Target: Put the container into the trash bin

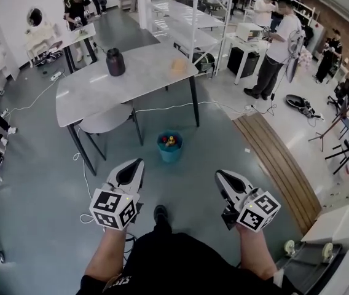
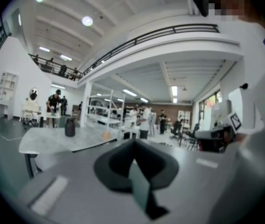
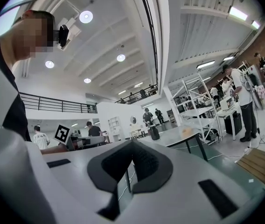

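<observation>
Nearest, at the left: left gripper [image 1: 137, 163], clenched tight with nothing between the jaws, held low and roughly level ahead of the body. At the right, well apart from it: right gripper [image 1: 220, 175], likewise clamped together and empty, pointed the same way. Carried like that, probably, for want of anything within reach and with ground to cover first. Farther on, on the bare floor between the two tool tips: teal trash bin [image 1: 170, 147], open-topped, a few coloured scraps inside, set just near of the table edge, likely for a short drop after the pick. Beside it to the left, tucked half under the tabletop: round grey stool [image 1: 105, 119]. Beyond, grey table [image 1: 144, 82], and on its far left part the dark container [image 1: 115, 62], upright, lid on, untouched, well apart from both tools. To its right, a small orange object [image 1: 179, 65], too blurred to name. Farthest back: shelving racks [image 1: 187, 17] and people [image 1: 278, 51] at work. Judged stage: approach, not yet a reach.
</observation>
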Motion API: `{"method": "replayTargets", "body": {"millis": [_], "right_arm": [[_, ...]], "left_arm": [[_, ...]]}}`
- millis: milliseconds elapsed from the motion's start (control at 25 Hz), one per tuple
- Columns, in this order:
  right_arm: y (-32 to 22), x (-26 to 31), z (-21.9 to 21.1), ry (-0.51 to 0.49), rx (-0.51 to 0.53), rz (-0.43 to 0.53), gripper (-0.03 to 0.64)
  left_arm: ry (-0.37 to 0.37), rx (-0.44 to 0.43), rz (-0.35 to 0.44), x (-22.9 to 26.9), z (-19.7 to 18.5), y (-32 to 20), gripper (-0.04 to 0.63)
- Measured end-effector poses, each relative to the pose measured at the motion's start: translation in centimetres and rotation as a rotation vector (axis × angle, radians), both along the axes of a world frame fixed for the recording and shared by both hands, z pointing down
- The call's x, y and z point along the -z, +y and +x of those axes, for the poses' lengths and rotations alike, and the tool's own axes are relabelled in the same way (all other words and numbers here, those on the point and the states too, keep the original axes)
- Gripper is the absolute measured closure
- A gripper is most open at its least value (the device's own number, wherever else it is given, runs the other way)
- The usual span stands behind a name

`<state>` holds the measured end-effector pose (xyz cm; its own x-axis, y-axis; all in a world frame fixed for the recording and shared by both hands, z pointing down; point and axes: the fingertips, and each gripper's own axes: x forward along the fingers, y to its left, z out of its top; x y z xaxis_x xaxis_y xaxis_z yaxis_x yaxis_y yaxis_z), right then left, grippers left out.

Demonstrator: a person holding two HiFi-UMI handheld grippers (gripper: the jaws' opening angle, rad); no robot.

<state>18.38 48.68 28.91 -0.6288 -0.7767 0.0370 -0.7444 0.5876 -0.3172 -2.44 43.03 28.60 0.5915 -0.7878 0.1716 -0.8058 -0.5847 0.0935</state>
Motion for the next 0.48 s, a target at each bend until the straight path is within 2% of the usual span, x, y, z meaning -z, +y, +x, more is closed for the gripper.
{"method": "replayTargets", "body": {"millis": [120, 280, 480], "right_arm": [[-3.3, 0.0, 0.4, -0.001, -0.027, -0.01, 0.623], [-7.8, 0.1, 0.5, 0.0, -0.051, -0.018, 0.623], [-13.1, 0.1, -1.3, 0.011, -0.043, -0.042, 0.623]], "left_arm": [[0.002, -0.003, 0.006, 0.2, -0.3, -3.7, 0.586], [-0.001, -0.051, 0.013, 0.5, 0.3, -8.0, 0.587], [-0.002, -0.079, -0.005, -0.1, 0.1, -13.0, 0.586]]}}
